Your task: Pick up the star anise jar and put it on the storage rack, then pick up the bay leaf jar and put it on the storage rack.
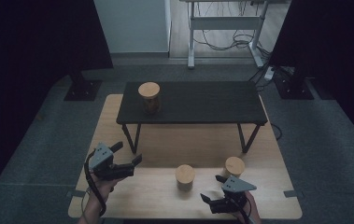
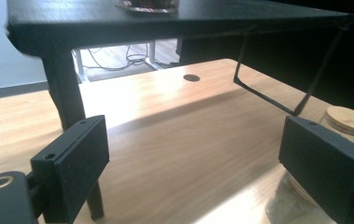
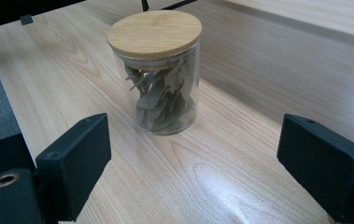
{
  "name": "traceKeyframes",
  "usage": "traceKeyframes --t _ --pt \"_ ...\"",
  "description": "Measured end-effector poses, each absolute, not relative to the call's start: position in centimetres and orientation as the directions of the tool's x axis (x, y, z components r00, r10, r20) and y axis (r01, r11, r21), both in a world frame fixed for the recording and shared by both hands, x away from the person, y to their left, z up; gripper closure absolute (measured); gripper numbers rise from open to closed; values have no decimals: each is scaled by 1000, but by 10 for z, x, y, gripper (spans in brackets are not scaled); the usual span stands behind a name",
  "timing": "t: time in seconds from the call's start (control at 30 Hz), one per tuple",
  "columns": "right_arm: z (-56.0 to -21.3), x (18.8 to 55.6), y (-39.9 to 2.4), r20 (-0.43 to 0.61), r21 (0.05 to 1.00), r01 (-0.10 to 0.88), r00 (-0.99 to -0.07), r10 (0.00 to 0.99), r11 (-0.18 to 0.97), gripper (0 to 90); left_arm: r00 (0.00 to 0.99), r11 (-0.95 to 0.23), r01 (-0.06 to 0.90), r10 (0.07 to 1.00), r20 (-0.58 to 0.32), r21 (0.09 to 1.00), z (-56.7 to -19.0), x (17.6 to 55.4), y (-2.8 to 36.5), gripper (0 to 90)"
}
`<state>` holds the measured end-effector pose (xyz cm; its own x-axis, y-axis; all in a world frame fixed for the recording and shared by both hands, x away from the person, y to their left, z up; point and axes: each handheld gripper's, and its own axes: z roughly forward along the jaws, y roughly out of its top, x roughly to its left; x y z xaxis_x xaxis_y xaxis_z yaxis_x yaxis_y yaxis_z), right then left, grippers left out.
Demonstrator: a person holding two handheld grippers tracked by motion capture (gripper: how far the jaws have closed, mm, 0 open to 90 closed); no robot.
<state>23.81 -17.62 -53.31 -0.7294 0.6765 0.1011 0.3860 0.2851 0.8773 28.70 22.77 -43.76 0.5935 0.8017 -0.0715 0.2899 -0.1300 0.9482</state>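
Right now we hold the left gripper (image 1: 128, 154) and right gripper (image 1: 213, 189) with jaws spread wide, gripping nothing. Ahead of our right gripper, the leaf-filled jar (image 3: 158, 70) stands upright on the wooden table (image 1: 132, 196), untouched, with its bamboo lid (image 3: 154, 32) on.

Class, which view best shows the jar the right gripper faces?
The right gripper view: the jar stands whole and close, leaves clear through the glass. The high view shows it small, mostly lid. The left gripper view has a jar, perhaps this one, half hidden behind a jaw.
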Motion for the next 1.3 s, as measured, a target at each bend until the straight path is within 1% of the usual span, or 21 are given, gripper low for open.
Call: traceKeyframes --t 0.13,0.63,0.97,1.3 --pt "-534 238 -176 101 876 387 -729 677 286 92 601 -129 303 795 -84 944 -450 281 225 83" --pt "-536 238 -174 93 872 386 -735 672 302 92 602 -232 404 796 -66 885 -502 282 212 83" --pt "-537 237 -172 80 869 381 -740 668 317 91 606 -251 438 792 -77 864 -517 285 211 84" --pt "-537 238 -174 81 869 383 -734 674 313 90 606 -278 436 793 -51 856 -522 286 211 83"
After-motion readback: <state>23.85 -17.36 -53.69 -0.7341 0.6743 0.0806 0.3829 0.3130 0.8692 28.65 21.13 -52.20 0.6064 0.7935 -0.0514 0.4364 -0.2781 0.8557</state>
